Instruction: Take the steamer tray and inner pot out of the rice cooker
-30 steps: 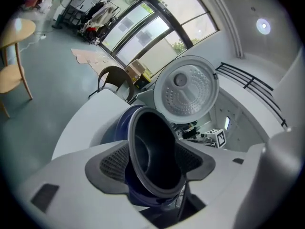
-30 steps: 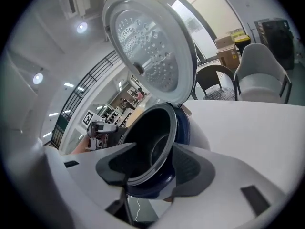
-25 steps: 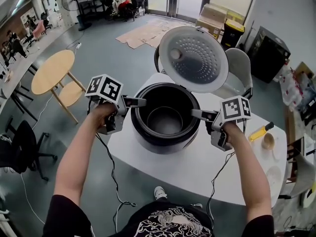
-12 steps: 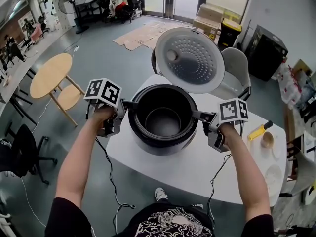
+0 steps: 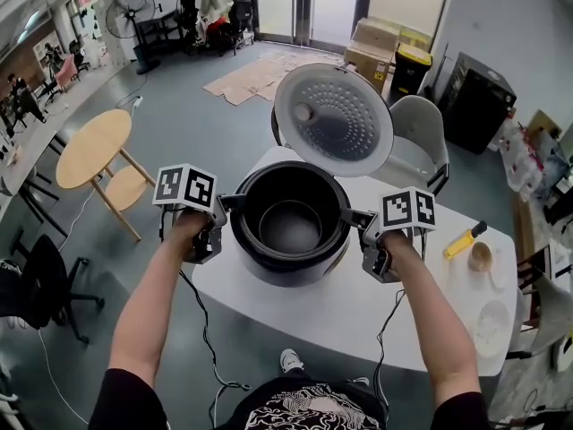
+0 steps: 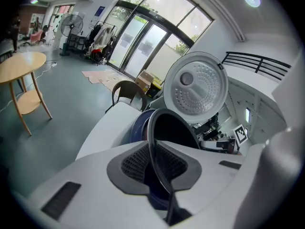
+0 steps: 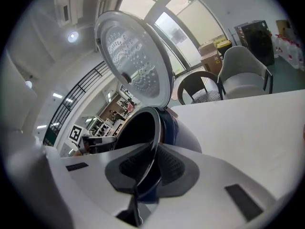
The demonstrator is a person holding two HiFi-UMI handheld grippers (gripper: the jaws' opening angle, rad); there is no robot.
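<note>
- We stand in a large room with a grey floor. Flattened cardboard (image 5: pixel 255 72) lies near glass doors, and a round wooden table (image 5: pixel 89 143) stands off to the left.
- In front of us is a white table (image 5: pixel 358 307). A grey chair (image 5: pixel 419 133) is pushed up to its far side.
- The rice cooker (image 5: pixel 273 271) sits on the left part of the white table. Its lid (image 5: pixel 333 119) is swung up and back, showing its perforated inner face.
- A dark insert (image 5: pixel 288 227) is seated in the cooker's well. We cannot tell from here whether it is the steamer tray or the inner pot.
- Our left gripper (image 5: pixel 229 202) meets the insert at the left side of its rim (image 6: pixel 150 154).
- In the left gripper view the thin lip runs between the ribbed pads (image 6: pixel 133 162). The jaws have just been closing and now pinch that lip.
- Our right gripper (image 5: pixel 354 217) mirrors it on the right side of the rim. There too the jaws have just been closing, and the pads (image 7: pixel 172 168) are clamped on the lip.
- Each gripper's marker cube faces up at us, and both forearms reach in level from below.
- Well to the right of the cooker, a yellow-handled tool (image 5: pixel 467 238) lies on the white table with a small bowl (image 5: pixel 482 256) just beside it.
</note>
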